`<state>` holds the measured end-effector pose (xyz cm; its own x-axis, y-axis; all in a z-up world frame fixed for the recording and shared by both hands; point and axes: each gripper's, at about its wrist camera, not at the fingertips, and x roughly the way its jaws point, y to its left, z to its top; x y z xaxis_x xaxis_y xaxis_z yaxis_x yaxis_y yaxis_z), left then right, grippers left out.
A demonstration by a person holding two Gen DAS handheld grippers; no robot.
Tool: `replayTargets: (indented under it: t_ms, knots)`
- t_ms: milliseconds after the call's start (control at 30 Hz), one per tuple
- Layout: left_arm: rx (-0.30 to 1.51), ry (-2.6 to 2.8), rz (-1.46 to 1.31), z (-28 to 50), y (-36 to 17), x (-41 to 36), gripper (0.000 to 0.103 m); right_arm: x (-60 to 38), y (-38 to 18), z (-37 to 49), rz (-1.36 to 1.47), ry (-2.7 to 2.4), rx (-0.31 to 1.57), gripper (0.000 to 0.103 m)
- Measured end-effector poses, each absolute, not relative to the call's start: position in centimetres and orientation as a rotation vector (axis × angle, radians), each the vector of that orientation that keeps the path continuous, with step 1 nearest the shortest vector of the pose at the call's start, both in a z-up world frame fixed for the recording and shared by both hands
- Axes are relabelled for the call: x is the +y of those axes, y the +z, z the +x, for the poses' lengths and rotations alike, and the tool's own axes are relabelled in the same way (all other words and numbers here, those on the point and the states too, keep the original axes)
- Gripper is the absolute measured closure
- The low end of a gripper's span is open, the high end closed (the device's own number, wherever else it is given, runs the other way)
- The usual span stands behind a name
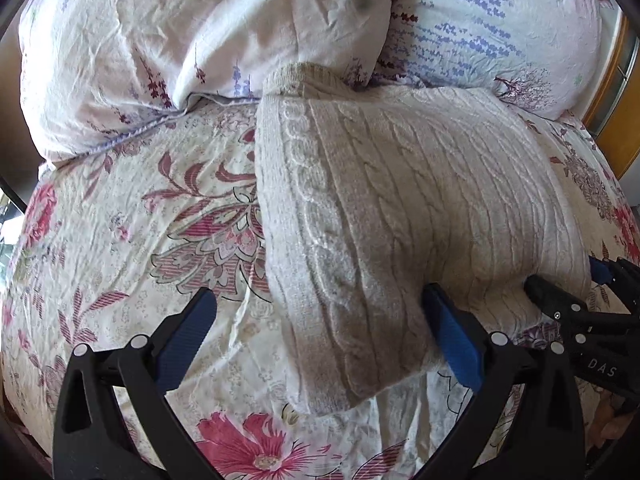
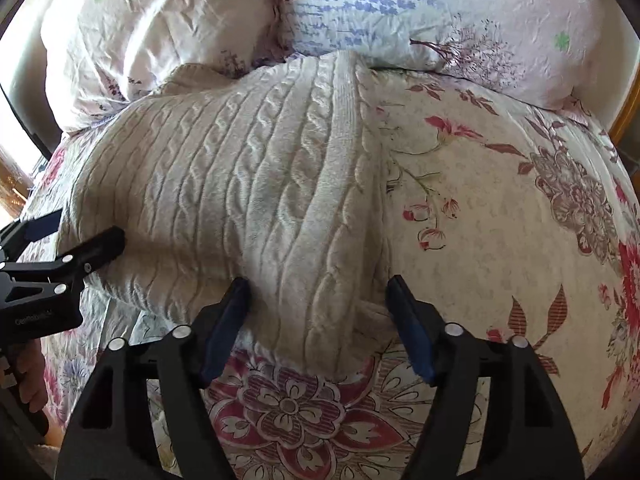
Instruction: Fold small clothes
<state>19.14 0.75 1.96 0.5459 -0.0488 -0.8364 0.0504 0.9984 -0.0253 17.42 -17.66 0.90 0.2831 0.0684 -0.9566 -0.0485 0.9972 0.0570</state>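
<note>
Sweater (image 1: 400,216) as landmark: cream cable-knit, folded into a thick bundle, lying on the bed's floral cover (image 1: 132,248). Nearest, at its near edge, left hand-held gripper (image 1: 320,340) stands wide open, one blue-padded finger against the knit's near left corner, the other over bare cover; nothing gripped. Right hand-held gripper (image 2: 320,328) likewise open, straddling the sweater's near right corner, jaws not closed on it. Each gripper shows at the edge of the other's view. Beyond the sweater's far edge, two floral pillows (image 2: 400,20), touching it. No containers visible.
</note>
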Motion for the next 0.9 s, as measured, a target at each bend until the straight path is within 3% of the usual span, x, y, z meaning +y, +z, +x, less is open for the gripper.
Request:
replayTargets:
  t_ms: [367,433,733,833,900]
  knots:
    - [0.913,-0.072,-0.022,14.0,3.6,3.1,0.002,-19.9,5.6,12.3,0.126,0.098,1.188,0.022]
    - [0.925,-0.048,-0.019,13.1,2.8,3.4,0.002,-19.7,5.5,11.4,0.115,0.092,1.188,0.017]
    - [0.974,0.021,0.024,10.7,1.0,2.9,0.002,-19.6,3.7,10.7,0.128,0.063,1.239,0.017]
    - [0.983,0.032,0.033,9.9,0.6,2.9,0.002,-20.3,3.3,10.6,0.225,0.082,1.259,0.024]
    - [0.991,0.031,0.027,9.6,0.5,3.0,0.002,-20.8,3.3,11.4,0.294,0.085,1.252,0.036]
